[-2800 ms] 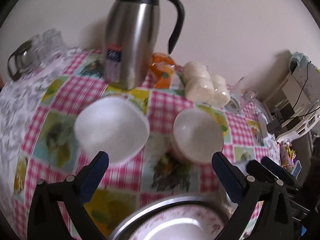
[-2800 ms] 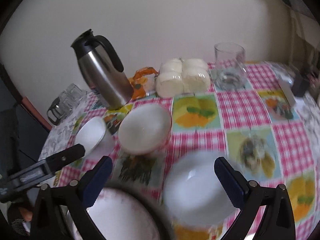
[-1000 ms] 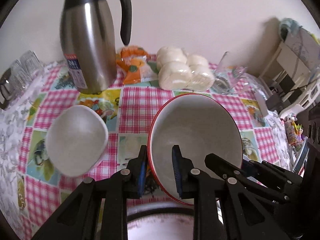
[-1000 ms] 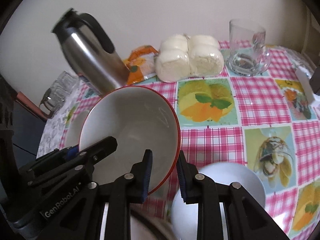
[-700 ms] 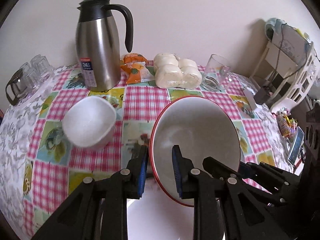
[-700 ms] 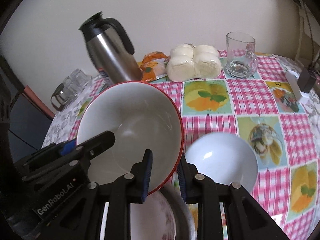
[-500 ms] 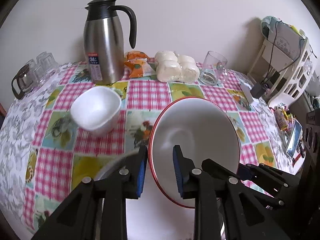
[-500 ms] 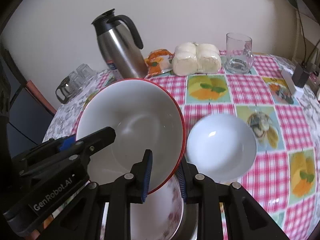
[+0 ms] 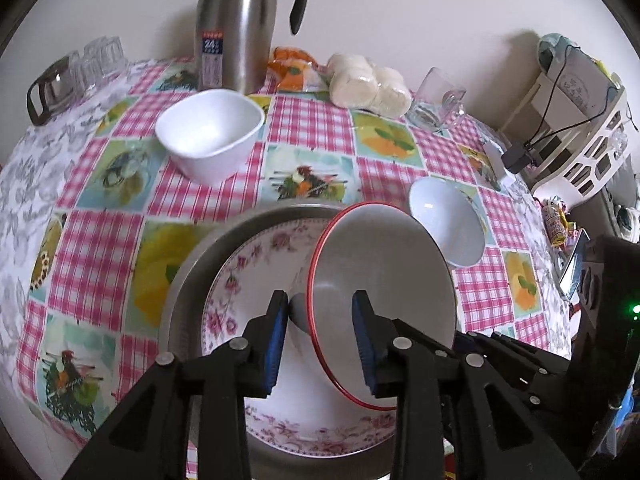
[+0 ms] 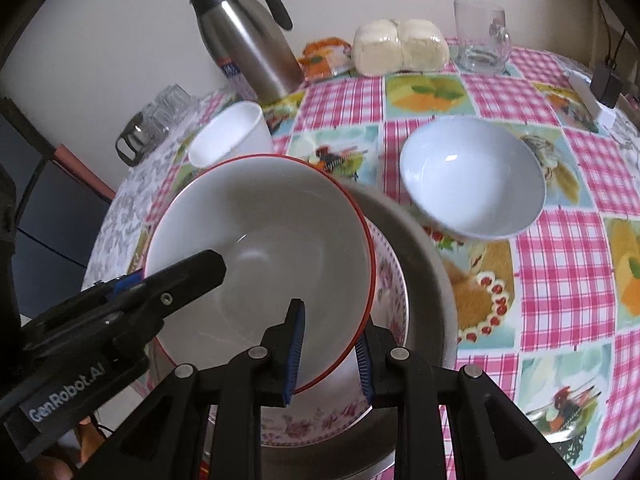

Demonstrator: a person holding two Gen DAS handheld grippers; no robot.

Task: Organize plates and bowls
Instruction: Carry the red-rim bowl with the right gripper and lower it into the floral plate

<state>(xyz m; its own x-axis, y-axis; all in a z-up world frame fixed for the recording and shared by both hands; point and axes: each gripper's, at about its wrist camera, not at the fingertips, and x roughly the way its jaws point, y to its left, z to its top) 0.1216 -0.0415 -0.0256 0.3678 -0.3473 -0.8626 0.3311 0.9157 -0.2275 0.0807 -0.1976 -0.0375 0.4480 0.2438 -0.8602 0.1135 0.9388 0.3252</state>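
A white bowl with a red rim (image 9: 384, 280) hangs tilted over a floral plate (image 9: 248, 264), which lies in a round metal dish (image 9: 192, 264). I cannot tell whether its base touches the plate. My left gripper (image 9: 320, 340) straddles the bowl's near rim. Its jaws are opening, with a gap between the outer pad and the wall. My right gripper (image 10: 328, 356) is shut on the same bowl (image 10: 260, 248) at the opposite rim. A square white bowl (image 9: 210, 136) stands at the back left. A round pale bowl (image 10: 472, 176) stands to the right of the dish.
Along the wall stand a steel thermos jug (image 9: 240, 20), an orange packet (image 9: 292, 68), wrapped buns (image 9: 368, 84) and a glass mug (image 9: 440, 100). Small glasses in a holder (image 9: 72, 80) sit far left. A white rack (image 9: 580, 120) stands beyond the table's right edge.
Both grippers have carried the red-rimmed bowl back from mid-table to over the floral plate. The left jaws have spread away from the rim. The right grip is unchanged.
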